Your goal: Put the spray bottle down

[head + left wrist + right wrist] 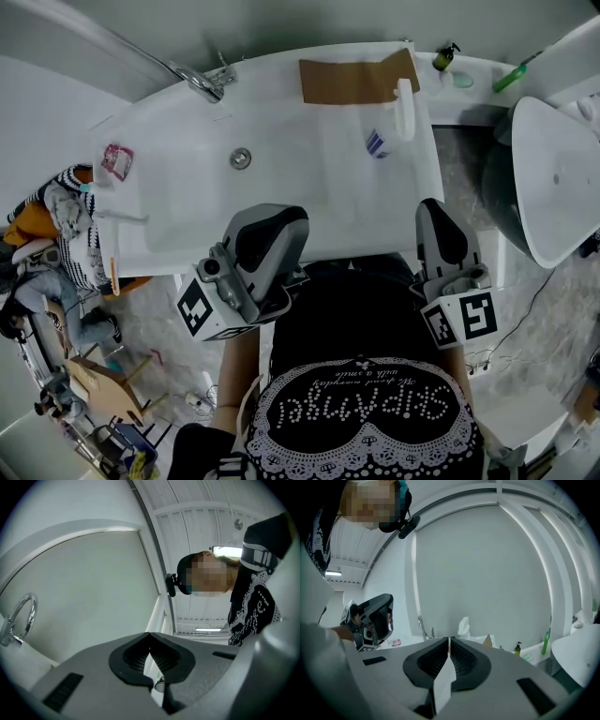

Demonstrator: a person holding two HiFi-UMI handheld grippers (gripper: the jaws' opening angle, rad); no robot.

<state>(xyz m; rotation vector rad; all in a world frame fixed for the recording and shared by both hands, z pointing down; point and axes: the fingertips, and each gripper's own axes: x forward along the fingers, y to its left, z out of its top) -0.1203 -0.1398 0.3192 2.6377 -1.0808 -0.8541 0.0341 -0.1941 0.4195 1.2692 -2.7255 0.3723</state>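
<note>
your left hand-held gripper (150, 638) and right hand-held gripper (449, 643) are closed, empty. the white plastic spray bottle (405, 110) at the white counter's (309, 178) far right corner seems light, slick: take its neck.

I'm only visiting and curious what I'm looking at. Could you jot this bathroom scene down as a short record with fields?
Place: white bathtub with a faucet and a drain
Spray bottle: white, standing at the right end of a brown board at the tub's far end, nothing gripping it
Left tongs: shut, empty
Right tongs: shut, empty
Also there: small dark pump bottle on the ledge beyond the tub
</note>
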